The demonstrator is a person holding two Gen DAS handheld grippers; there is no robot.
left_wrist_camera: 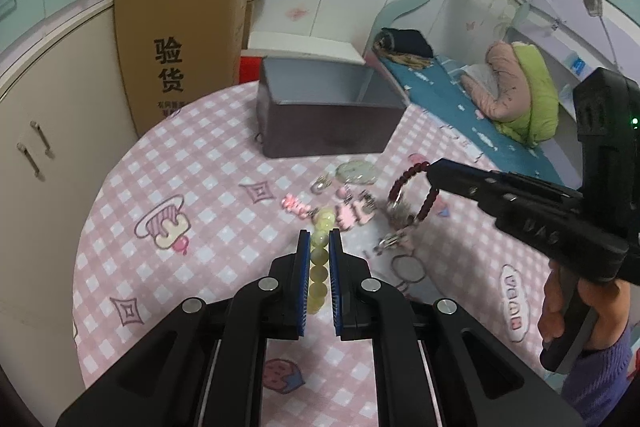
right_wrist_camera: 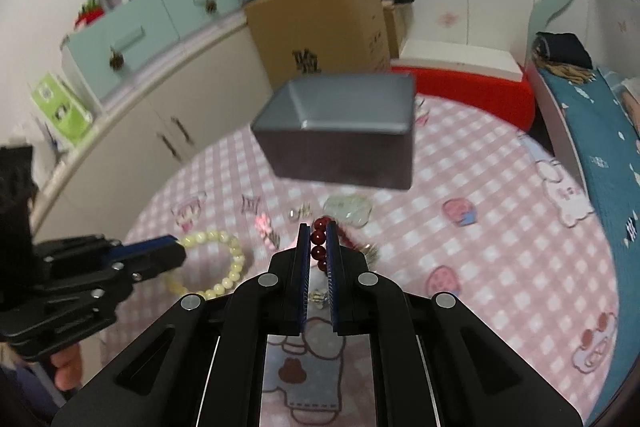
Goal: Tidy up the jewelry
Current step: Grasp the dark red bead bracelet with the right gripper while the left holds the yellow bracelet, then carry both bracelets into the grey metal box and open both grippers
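My left gripper [left_wrist_camera: 319, 239] is shut on a pale yellow-green bead bracelet [left_wrist_camera: 320, 259] and holds it above the table; from the right wrist view the gripper [right_wrist_camera: 176, 251] grips the bracelet [right_wrist_camera: 224, 263] by its rim. My right gripper [right_wrist_camera: 318, 233] is shut on a dark red bead bracelet [right_wrist_camera: 319, 245], lifted off the table; it also shows in the left wrist view [left_wrist_camera: 430, 169] with the red bracelet [left_wrist_camera: 408, 195] hanging from it. An open grey box [left_wrist_camera: 328, 115] stands at the table's far side, also in the right wrist view [right_wrist_camera: 340, 131].
Loose jewelry lies on the pink checked tablecloth [left_wrist_camera: 200, 187]: a clear round piece [left_wrist_camera: 356, 173], pink clips [left_wrist_camera: 352, 215], silver clips [left_wrist_camera: 394, 239]. A cardboard carton [left_wrist_camera: 180, 39] and cabinets stand at the left, a bed [left_wrist_camera: 500, 107] at the right.
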